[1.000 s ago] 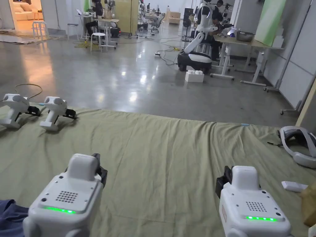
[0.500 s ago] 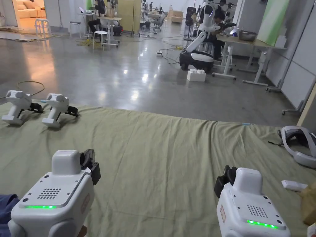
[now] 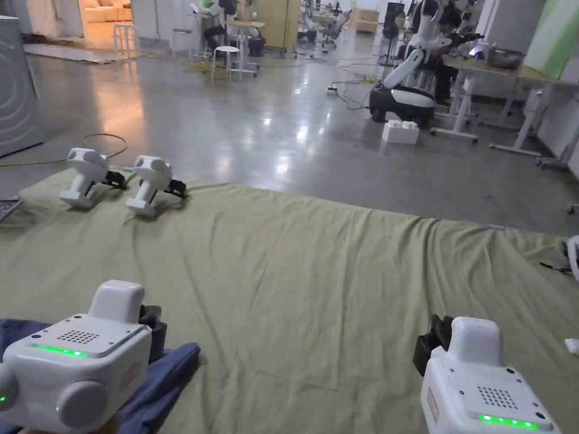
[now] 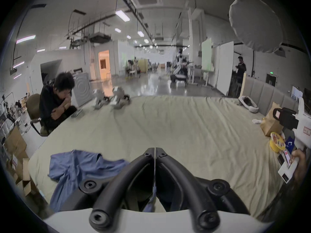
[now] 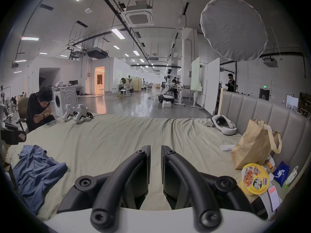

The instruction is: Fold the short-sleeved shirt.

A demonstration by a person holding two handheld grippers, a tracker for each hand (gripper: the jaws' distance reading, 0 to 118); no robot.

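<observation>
The left gripper (image 4: 154,154) has swung toward the lower left of the frame, jaws clenched with a sliver of the crumpled blue shirt (image 3: 164,378) between them; the right gripper (image 5: 154,150), slightly parted, holds nothing, so folding hasn't started

– what was the bed sheet (image 3: 339,271) like?
– matt, creased olive cloth. the shirt (image 5: 35,171) was soft blue fabric, rumpled.
– and the floor (image 3: 271,118)?
– glossy, smooth concrete. the bag (image 5: 252,145) looked like brown paper.
</observation>
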